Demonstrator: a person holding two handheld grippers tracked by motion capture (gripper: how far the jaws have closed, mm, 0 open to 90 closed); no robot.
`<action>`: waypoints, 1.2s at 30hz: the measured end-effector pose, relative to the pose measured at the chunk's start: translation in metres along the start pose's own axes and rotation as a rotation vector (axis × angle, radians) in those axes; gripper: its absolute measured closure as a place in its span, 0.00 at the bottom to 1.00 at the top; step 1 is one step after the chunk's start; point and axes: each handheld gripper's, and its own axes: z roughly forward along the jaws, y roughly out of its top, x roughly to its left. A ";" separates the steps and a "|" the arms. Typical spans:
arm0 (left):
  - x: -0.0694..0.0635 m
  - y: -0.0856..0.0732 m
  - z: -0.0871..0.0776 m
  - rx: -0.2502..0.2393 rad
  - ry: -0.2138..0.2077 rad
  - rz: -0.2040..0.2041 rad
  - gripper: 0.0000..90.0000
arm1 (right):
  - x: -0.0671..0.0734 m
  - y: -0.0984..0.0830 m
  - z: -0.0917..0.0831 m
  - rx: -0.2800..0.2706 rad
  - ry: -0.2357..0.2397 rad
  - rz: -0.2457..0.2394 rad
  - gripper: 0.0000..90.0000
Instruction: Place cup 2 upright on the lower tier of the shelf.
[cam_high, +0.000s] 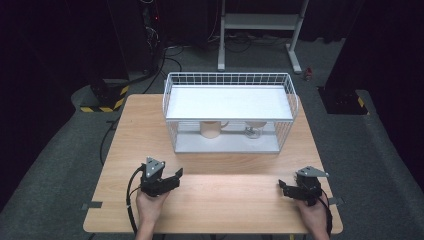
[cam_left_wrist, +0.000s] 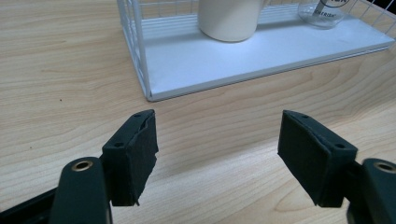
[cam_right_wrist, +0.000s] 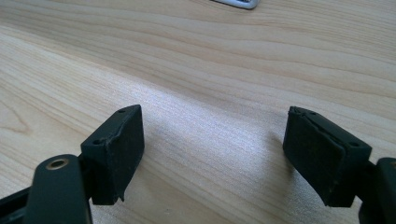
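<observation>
**Pale wood, white wire, two grippers waiting**

Pale wood grain covers the table, and on its far half stands a white wire rack with a flat white shelf on top and a white floor plate below. Under the shelf, on the floor plate, a cream mug sits left of centre and a clear glass jar sits to its right, the two well apart.

The left gripper is held in the person's left hand near the front left of the table, its tips aimed toward the rack. In the left gripper view its jaws stand apart with only bare wood between them; the rack's near corner lies just ahead, the mug beyond it and the jar further to the right at the top edge.

The right gripper rests in the right hand near the front right edge, pointing left across the table. Its jaws are also spread, with nothing between them: the right gripper view shows bare tabletop, with a corner of the rack's base just visible at the top.

Both grippers are well short of the rack, and neither touches the mug or the jar.
</observation>
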 end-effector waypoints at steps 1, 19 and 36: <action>0.000 -0.001 0.000 -0.001 0.000 0.000 0.32 | 0.000 0.000 0.000 0.000 0.000 0.000 0.23; 0.002 -0.015 0.004 0.059 0.074 0.039 0.32 | 0.000 0.000 0.000 0.000 0.000 0.000 0.23; 0.012 -0.027 0.013 0.113 0.135 0.048 0.32 | 0.000 0.000 0.000 0.000 0.000 0.001 0.23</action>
